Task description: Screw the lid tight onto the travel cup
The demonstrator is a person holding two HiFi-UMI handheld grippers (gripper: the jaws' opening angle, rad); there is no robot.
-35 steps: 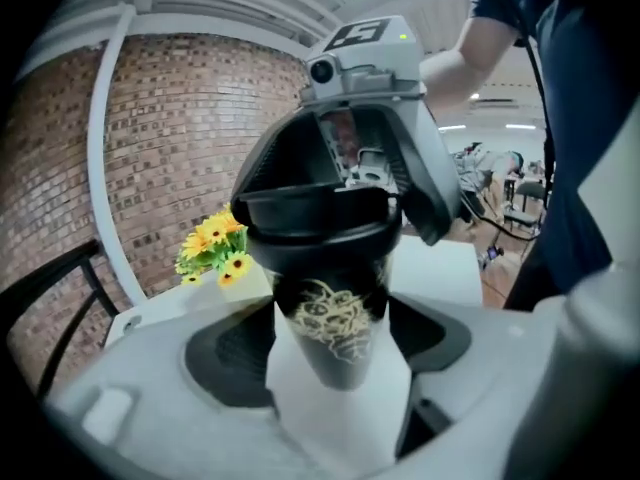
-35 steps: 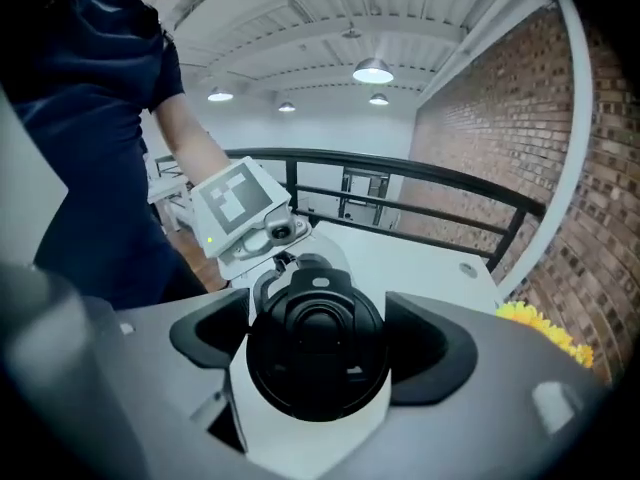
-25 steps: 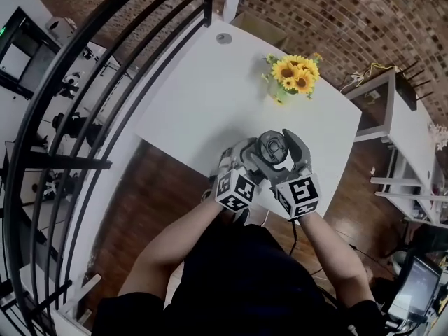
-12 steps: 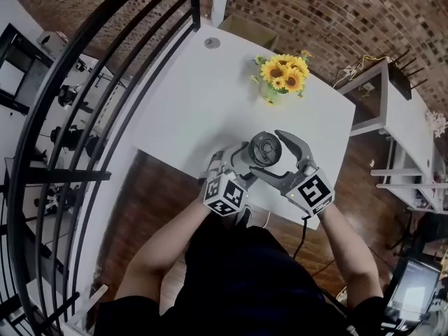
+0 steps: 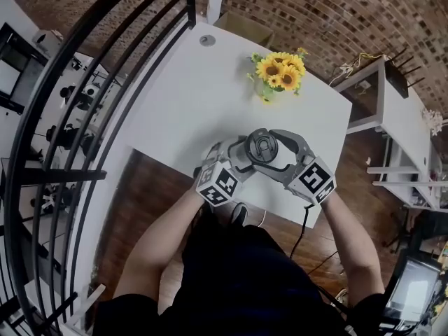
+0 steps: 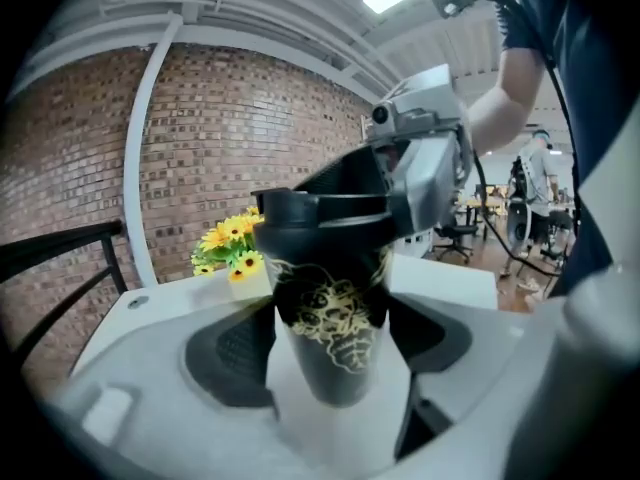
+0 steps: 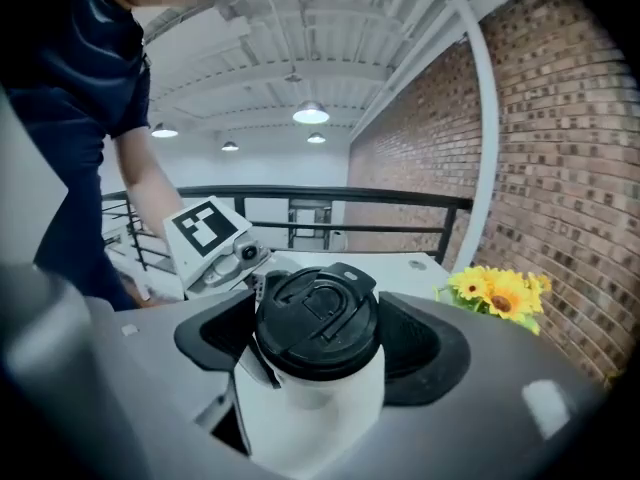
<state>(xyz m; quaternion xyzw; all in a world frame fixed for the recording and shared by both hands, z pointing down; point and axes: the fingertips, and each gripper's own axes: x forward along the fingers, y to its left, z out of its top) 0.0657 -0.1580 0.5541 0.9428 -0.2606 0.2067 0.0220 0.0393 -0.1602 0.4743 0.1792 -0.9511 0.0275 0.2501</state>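
The tightening step is being carried out. The travel cup (image 6: 335, 308) is being held upright between the fingers of the left gripper (image 6: 330, 353), and its dark pads (image 6: 225, 353) are being pressed against the black, gold-patterned body from both sides, so that gripper is clamped on the cup below the lid. The lid (image 7: 315, 320) is already being carried on the cup's mouth and is being enclosed by the fingers of the right gripper (image 7: 320, 346), whose jaws have just been closing. The rim is being met by a pad on each side, so a grip seems to be taken (how firmly cannot be judged). Whether the cup's base is being rested on the table (image 5: 189, 96) is not shown. The thread is judged to be started but not yet proven tight. For the next move, a roll of the right wrist is being called for, with the lid kept square between those fingers while the body is being held still by the left; with a slack grip the pads would slide round the smooth rim. Beyond the fingertips of both grippers a vase of sunflowers (image 5: 280, 72) is standing well apart, with a round grommet (image 5: 207, 40) farther off. Nothing is lying close to the fingers, and the only crowding is being caused by the two grippers themselves, held just beside each other around the cup.
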